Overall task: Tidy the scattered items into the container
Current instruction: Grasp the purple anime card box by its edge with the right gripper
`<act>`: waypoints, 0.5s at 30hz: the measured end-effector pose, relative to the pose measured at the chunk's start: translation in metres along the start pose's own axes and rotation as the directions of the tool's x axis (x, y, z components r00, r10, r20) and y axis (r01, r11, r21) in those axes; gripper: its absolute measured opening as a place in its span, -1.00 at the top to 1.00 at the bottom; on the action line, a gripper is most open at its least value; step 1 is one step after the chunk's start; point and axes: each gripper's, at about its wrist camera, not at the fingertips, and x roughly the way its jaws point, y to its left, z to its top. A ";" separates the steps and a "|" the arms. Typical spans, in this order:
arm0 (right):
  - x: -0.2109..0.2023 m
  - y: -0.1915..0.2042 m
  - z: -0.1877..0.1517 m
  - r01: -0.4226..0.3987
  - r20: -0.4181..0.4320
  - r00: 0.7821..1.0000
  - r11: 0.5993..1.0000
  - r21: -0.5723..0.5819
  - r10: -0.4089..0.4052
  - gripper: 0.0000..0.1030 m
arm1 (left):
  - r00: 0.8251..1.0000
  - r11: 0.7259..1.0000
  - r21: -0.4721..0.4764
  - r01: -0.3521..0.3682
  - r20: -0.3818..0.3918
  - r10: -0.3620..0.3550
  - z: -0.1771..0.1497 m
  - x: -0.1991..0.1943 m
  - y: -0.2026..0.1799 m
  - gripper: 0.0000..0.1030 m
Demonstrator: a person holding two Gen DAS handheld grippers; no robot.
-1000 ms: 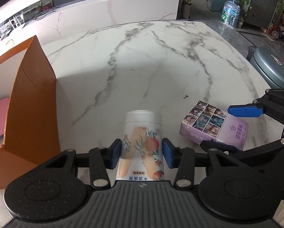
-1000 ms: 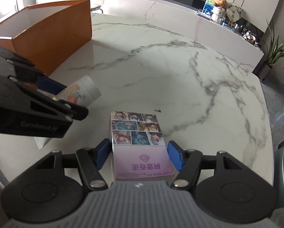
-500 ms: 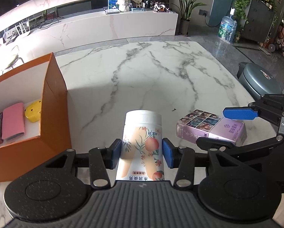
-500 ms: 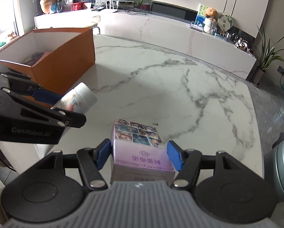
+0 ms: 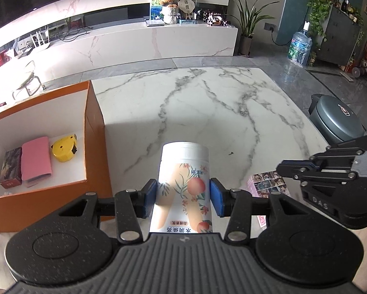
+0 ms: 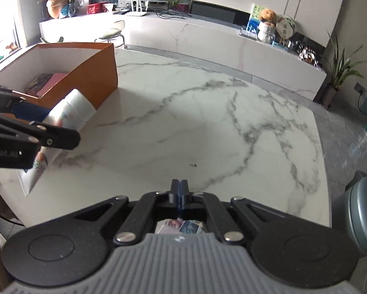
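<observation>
Two grippers: the left gripper [image 5: 183, 197] with one white bottle [image 5: 183, 183] between its fingers, the right gripper [image 6: 180, 191] with fingers together and nothing between them. One purple box [image 5: 266, 183] just right of the left fingers. One orange container [image 5: 92, 147] left of them, with three things inside: one dark box [image 5: 10, 167], one pink pack [image 5: 35, 161], one yellow tape measure [image 5: 63, 147]
</observation>
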 end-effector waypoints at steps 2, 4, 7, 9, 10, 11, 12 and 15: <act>0.004 -0.004 -0.006 0.013 -0.030 0.999 1.000 0.029 -0.012 0.71 | 1.000 1.000 -0.005 0.001 -0.006 -0.001 -0.002 0.003 0.002 -0.04; 0.009 -0.006 -0.013 0.029 -0.052 0.998 0.997 0.074 -0.025 0.14 | 1.000 1.000 -0.005 0.007 -0.009 -0.007 -0.003 0.004 0.003 -0.04; 0.019 -0.009 -0.023 0.054 -0.086 0.995 0.988 0.143 -0.042 -0.41 | 1.000 1.000 0.003 0.013 -0.014 -0.013 -0.006 0.006 0.002 -0.04; 0.027 -0.010 -0.029 0.073 -0.109 0.993 0.980 0.188 -0.053 -0.66 | 1.000 1.000 0.008 0.016 -0.019 -0.015 -0.007 0.008 0.001 -0.04; 0.032 -0.010 -0.031 0.082 -0.121 0.991 0.974 0.210 -0.058 -0.67 | 1.000 1.000 0.007 0.016 -0.023 -0.016 -0.009 0.009 0.001 -0.04; 0.037 -0.011 -0.034 0.084 -0.135 0.989 0.969 0.231 -0.053 -0.70 | 0.999 1.000 0.006 0.017 -0.027 -0.017 -0.010 0.010 0.002 -0.04; 0.043 -0.012 -0.036 0.090 -0.150 0.987 0.963 0.255 -0.053 -0.72 | 0.999 1.000 0.003 0.018 -0.031 -0.018 -0.011 0.012 0.003 -0.04; 0.055 -0.011 -0.042 0.116 -0.165 0.984 0.951 0.287 -0.070 -0.72 | 0.999 1.000 -0.001 0.016 -0.041 -0.016 -0.013 0.015 0.005 -0.04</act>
